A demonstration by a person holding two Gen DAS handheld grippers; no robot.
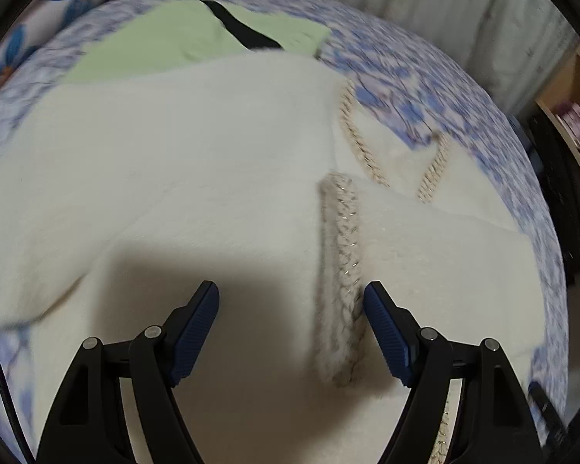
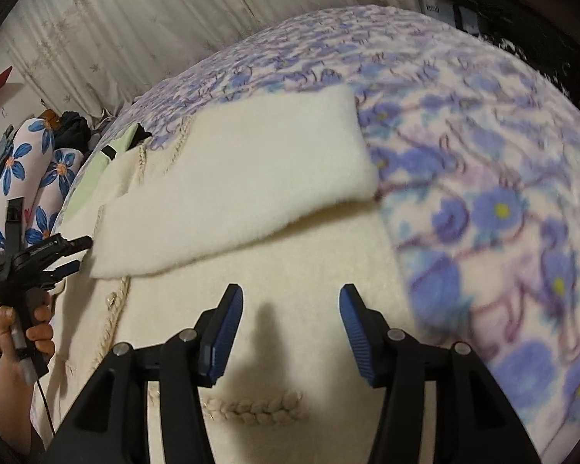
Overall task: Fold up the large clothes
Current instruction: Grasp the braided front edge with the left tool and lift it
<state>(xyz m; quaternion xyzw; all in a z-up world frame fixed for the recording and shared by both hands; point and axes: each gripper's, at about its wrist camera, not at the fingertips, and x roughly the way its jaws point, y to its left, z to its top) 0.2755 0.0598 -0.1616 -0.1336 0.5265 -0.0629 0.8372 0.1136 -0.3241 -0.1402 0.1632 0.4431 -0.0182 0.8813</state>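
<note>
Cream fuzzy cardigan (image 1: 181,162) spread flat on the blue-flowered bedspread (image 1: 413,89), long axis running away from the cameras toward the far edge of the bed. Left gripper (image 1: 292,309) hovers over it, jaws wide apart, nothing between the pads; braided trim (image 1: 340,282) lies just beside the right-hand pad. Pale green garment (image 1: 166,38) beyond, partly covered by the cardigan. Right gripper (image 2: 291,311) jaws parted, empty, above the cardigan; a sleeve (image 2: 251,181) lies folded across the body. Edges blurred; hem cut off below.
</note>
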